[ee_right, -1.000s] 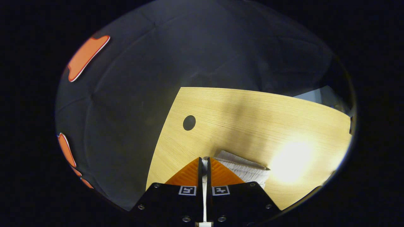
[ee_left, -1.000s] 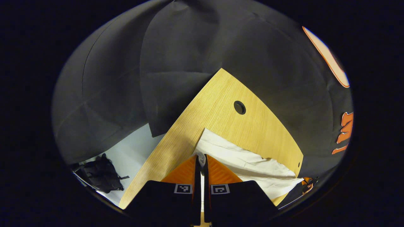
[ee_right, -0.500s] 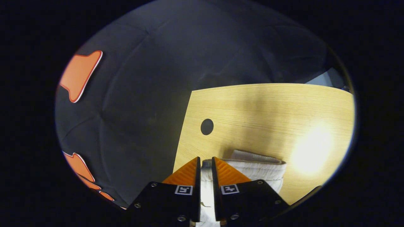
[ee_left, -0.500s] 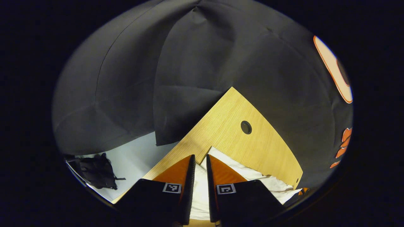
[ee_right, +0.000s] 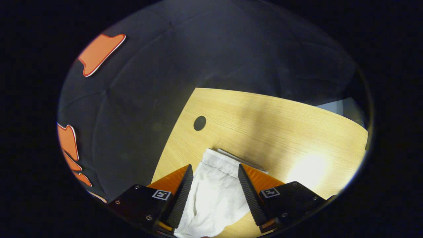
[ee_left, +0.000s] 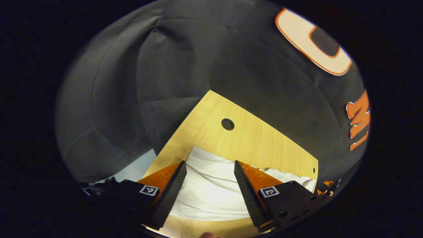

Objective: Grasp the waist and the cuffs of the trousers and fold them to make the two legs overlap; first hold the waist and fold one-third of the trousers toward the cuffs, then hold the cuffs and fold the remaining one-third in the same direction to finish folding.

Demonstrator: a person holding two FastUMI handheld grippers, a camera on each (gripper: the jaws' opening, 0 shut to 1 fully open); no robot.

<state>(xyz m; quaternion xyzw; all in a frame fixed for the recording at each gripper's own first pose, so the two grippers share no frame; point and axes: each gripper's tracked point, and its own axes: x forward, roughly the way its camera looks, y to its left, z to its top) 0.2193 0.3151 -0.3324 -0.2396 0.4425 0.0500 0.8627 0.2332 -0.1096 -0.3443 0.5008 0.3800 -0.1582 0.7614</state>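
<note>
White trousers [ee_left: 211, 185] lie flat on the light wooden table [ee_left: 251, 142]. In the left gripper view the cuff end spreads between the fingers of my left gripper [ee_left: 210, 165], which is open and hovers just above the cloth. In the right gripper view the elastic waist end of the trousers [ee_right: 216, 188] lies between the fingers of my right gripper [ee_right: 214, 169], also open with nothing pressed between them. The middle stretch of the trousers is out of sight behind both grippers.
A round cable hole [ee_left: 227, 124] sits in the table beyond the cloth, and the cable hole [ee_right: 199, 123] also lies ahead of the waist. Black booth cloth hangs behind the table's far edges. A dark bundle [ee_left: 99, 190] lies on the pale floor at lower left.
Both grippers were shut on the trousers a second ago; they have since opened wide and let go. The cloth now rests flat on the table.
</note>
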